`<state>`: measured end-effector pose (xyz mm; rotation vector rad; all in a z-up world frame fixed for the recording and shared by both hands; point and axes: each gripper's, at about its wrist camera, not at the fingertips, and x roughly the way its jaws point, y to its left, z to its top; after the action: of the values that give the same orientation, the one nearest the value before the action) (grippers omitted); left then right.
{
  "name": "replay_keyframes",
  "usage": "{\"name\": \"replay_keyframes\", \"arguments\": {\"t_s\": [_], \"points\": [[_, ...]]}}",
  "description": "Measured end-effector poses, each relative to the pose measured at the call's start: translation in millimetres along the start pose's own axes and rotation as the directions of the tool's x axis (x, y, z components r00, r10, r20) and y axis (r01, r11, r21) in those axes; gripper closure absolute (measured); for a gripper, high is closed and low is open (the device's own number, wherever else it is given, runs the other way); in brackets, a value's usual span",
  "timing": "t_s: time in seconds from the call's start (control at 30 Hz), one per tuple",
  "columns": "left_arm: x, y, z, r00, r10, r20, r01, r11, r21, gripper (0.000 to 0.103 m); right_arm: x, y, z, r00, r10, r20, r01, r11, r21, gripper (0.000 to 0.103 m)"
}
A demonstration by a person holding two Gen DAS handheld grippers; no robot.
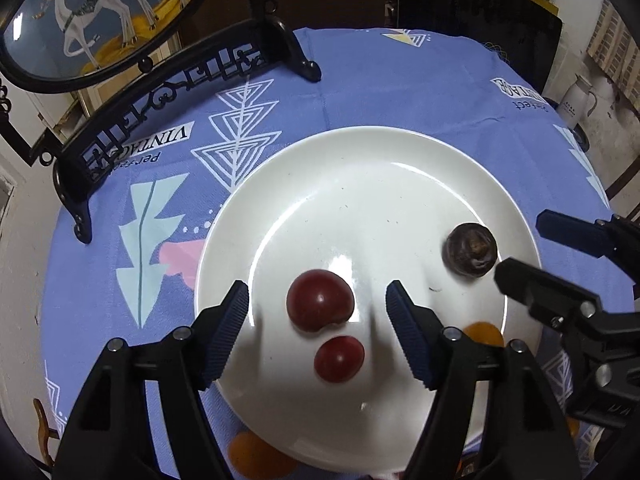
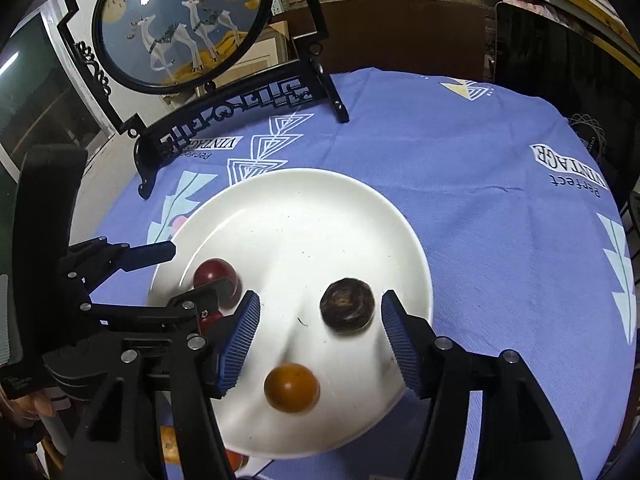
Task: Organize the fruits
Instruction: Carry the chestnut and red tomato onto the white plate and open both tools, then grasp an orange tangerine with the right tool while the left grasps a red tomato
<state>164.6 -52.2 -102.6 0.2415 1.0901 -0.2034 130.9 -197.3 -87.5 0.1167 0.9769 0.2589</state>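
A white plate (image 1: pixel 400 152) lies on the blue patterned tablecloth and also shows in the right wrist view (image 2: pixel 320 192). On it lie two dark red fruits, a larger one (image 1: pixel 319 300) and a smaller one (image 1: pixel 339 359), a dark brown round fruit (image 1: pixel 470 249) (image 2: pixel 347 305), and an orange fruit (image 2: pixel 292 387). My left gripper (image 1: pixel 318 300) is open, its jaws either side of the larger red fruit without touching it. My right gripper (image 2: pixel 320 316) is open, its jaws either side of the brown fruit. It shows in the left wrist view (image 1: pixel 524 248).
A black ornate stand with a round deer picture (image 2: pixel 180 20) stands at the table's back left. More orange fruit (image 1: pixel 256 454) lies on the cloth by the plate's near edge. A white jug (image 1: pixel 578 98) stands off the table to the right.
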Motion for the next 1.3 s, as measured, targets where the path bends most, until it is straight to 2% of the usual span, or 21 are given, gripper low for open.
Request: {"name": "replay_keyframes", "arguments": {"t_s": [0.27, 0.37, 0.5, 0.6, 0.73, 0.83, 0.93, 0.97, 1.03, 1.07, 1.2, 1.3], "points": [[-31.4, -4.9, -24.7, 0.999, -0.018, 0.041, 0.016, 0.999, 0.039, 0.033, -37.2, 3.5, -28.5, 1.000, 0.018, 0.018, -0.018, 1.000, -0.007, 0.039], [-47.6, -4.3, -50.1, 0.997, -0.049, 0.059, 0.045, 0.997, 0.061, 0.030, -56.4, 11.6, -62.2, 0.999, 0.043, -0.003, -0.043, 0.998, -0.048, 0.039], [-63.1, -2.9, -91.9, 0.993, -0.107, 0.041, 0.103, 0.992, 0.078, 0.029, -78.8, 28.6, -128.7, 0.995, 0.059, -0.075, -0.069, 0.989, -0.128, 0.039], [-71.4, -1.9, -127.6, 0.988, -0.151, 0.012, 0.150, 0.984, 0.092, 0.029, -90.3, 36.2, -183.0, 0.981, 0.098, -0.168, -0.120, 0.985, -0.128, 0.039], [-76.6, -3.9, -173.4, 0.981, -0.188, -0.045, 0.192, 0.974, 0.122, 0.029, -85.1, 47.0, -224.0, 0.961, 0.104, -0.256, -0.142, 0.981, -0.132, 0.040], [-77.2, -6.6, -199.1, 0.973, -0.213, -0.092, 0.223, 0.967, 0.123, 0.029, -71.1, 54.9, -234.7, 0.950, 0.123, -0.287, -0.158, 0.982, -0.103, 0.041], [-77.0, -12.2, -213.7, 0.968, -0.222, -0.115, 0.236, 0.963, 0.131, 0.029, -61.5, 61.9, -232.4, 0.958, 0.118, -0.261, -0.149, 0.983, -0.104, 0.042], [-76.5, -14.3, -216.1, 0.968, -0.223, -0.117, 0.238, 0.962, 0.133, 0.029, -59.1, 63.3, -230.1, 0.961, 0.119, -0.251, -0.148, 0.984, -0.101, 0.046], [-77.0, -19.6, -220.2, 0.965, -0.231, -0.123, 0.248, 0.959, 0.139, 0.029, -54.1, 64.8, -223.9, 0.963, 0.126, -0.238, -0.150, 0.985, -0.087, 0.065], [-77.9, -22.6, -221.5, 0.964, -0.239, -0.121, 0.255, 0.957, 0.141, 0.029, -51.9, 65.4, -222.1, 0.964, 0.118, -0.239, -0.144, 0.985, -0.093, 0.067], [-80.6, -36.2, -219.5, 0.955, -0.273, -0.115, 0.288, 0.945, 0.154, 0.029, -58.8, 67.9, -223.1, 0.967, 0.110, -0.231, -0.138, 0.985, -0.109, 0.067], [-79.1, -50.8, -214.5, 0.948, -0.297, -0.112, 0.313, 0.934, 0.174, 0.029, -72.1, 51.4, -228.7, 0.967, 0.115, -0.229, -0.132, 0.989, -0.061, 0.067]]}}
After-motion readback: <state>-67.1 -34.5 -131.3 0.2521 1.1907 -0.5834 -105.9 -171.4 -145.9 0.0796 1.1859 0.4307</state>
